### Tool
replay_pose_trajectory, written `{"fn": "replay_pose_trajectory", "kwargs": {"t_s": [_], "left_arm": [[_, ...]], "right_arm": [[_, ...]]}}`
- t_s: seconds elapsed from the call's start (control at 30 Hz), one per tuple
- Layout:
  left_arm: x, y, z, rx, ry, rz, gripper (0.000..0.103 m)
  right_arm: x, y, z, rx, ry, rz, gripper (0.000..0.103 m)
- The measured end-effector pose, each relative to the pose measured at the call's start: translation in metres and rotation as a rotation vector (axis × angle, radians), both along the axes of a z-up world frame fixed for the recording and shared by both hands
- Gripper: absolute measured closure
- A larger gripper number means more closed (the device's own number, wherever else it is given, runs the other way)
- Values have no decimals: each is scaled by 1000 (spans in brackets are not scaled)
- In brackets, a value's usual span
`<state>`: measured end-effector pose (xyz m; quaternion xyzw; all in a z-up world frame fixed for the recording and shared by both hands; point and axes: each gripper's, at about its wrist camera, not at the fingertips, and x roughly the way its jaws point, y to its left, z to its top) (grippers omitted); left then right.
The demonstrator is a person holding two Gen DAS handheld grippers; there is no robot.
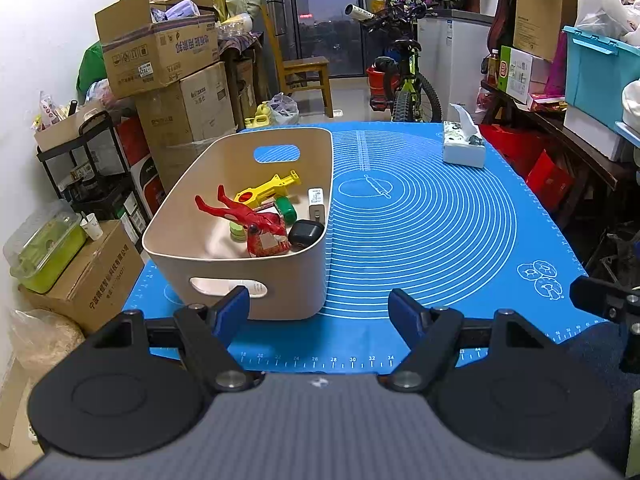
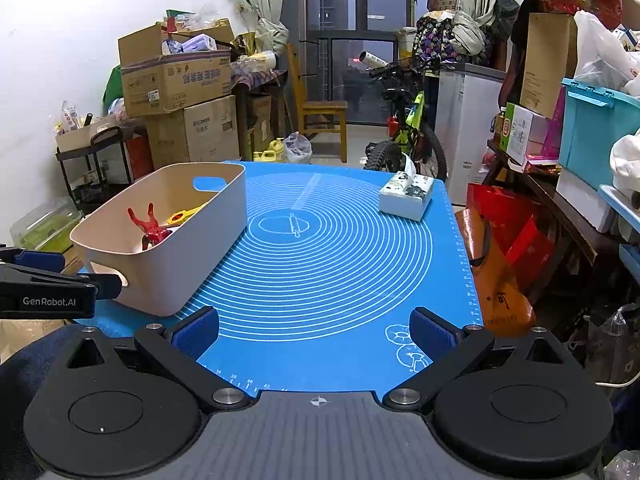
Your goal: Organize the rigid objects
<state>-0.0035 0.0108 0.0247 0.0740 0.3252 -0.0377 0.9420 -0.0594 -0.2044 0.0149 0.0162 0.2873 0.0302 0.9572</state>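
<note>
A beige plastic bin [image 1: 280,280] stands on the left of the blue mat [image 1: 420,240]; it also shows in the right wrist view [image 2: 192,240]. Inside lie red pliers [image 1: 236,212], a yellow tool [image 1: 268,190], a green tape roll [image 1: 286,208], a black case [image 1: 306,234], a white charger [image 1: 316,200] and a red box [image 1: 266,242]. My left gripper [image 1: 319,312] is open and empty, just in front of the bin's near right corner. My right gripper [image 2: 314,330] is open and empty above the mat's near edge, right of the bin.
A white tissue box [image 1: 464,146] sits at the mat's far right corner, also seen in the right wrist view [image 2: 406,196]. Cardboard boxes [image 1: 160,52] stack at the left. A bicycle [image 1: 404,84] stands beyond the table. Shelves and a blue crate [image 1: 600,76] crowd the right.
</note>
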Motion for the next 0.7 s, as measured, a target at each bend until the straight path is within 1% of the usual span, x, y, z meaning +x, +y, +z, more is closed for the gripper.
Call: {"fn": "replay_pose_trajectory", "kwargs": {"t_s": [0.7], "left_arm": [[0, 0, 0, -3, -2, 3, 26]], "right_arm": [[0, -3, 0, -5, -3, 8, 2]]}}
